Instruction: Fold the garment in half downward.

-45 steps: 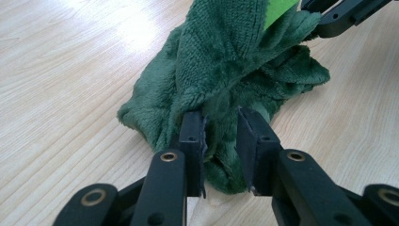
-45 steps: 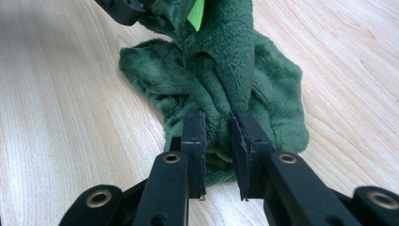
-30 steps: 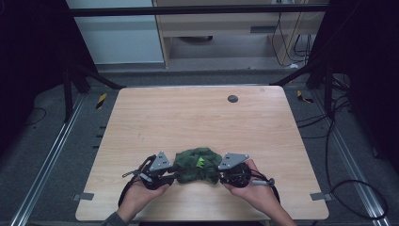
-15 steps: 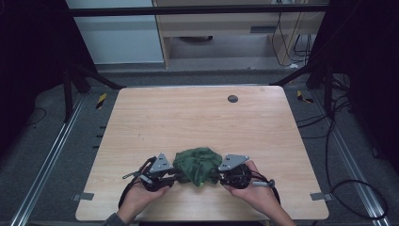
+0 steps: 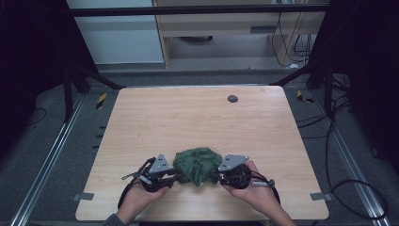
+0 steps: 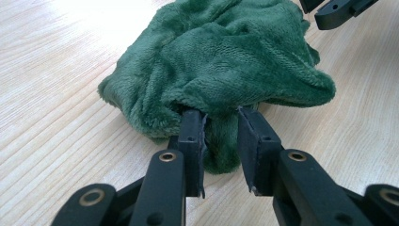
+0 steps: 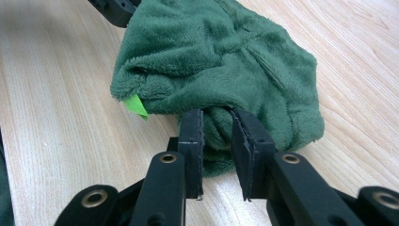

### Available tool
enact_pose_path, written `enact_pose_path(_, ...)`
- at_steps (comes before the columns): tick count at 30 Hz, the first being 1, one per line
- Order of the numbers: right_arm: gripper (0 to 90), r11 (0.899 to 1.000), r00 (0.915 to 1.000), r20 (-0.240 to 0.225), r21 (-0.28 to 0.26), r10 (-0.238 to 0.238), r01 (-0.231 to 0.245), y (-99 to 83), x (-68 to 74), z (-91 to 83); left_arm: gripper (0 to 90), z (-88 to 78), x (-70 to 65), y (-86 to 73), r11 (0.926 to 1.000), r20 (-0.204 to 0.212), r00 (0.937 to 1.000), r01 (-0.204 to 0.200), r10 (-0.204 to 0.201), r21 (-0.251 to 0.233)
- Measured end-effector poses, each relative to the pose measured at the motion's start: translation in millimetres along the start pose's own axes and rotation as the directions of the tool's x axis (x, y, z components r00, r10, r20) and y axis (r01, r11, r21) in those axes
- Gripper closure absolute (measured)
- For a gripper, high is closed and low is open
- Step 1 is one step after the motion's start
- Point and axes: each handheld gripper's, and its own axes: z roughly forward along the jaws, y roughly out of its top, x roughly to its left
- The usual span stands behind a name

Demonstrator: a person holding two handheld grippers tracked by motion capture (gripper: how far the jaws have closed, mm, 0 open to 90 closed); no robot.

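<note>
Both grippers clamp the crumpled green fleece cloth (image 5: 197,165): left gripper (image 6: 220,123), right gripper (image 7: 217,121). Step: edge grasp. Next, probably lift and spread the cloth apart.

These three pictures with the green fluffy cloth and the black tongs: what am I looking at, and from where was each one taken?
No robot here: a person holds a two-jaw tool in each hand. The high view looks down on a light wooden table. Near its front edge lies a crumpled dark green plush cloth, with the left gripper and right gripper on either side. The other two pictures come from cameras riding on those tools, looking along their black jaws. In the left gripper view, the jaws pinch a fold of the cloth; the right gripper does the same from the opposite side. A small bright green tag sticks out of the cloth.
</note>
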Motion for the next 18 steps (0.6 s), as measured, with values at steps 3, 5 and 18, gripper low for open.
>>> enact_pose_path(3,72.4,1.000,1.0000,0.001,0.001,0.000,0.000,-0.5,0.4,-0.5,71.4,-0.3,-0.3,-0.6,1.0000,0.002,1.0000,0.002,-0.002,-0.001)
enact_pose_path(5,71.9,1.000,1.0000,0.001,0.003,0.001,-0.001,-0.7,0.5,-1.2,71.3,-0.8,-0.7,-1.0,1.0000,0.003,1.0000,0.002,-0.002,-0.001)
enact_pose_path(18,62.3,1.000,0.9998,0.012,0.009,0.013,-0.013,-4.6,1.2,-3.2,68.9,-2.3,-3.7,-4.0,1.0000,0.004,1.0000,0.002,-0.002,0.000)
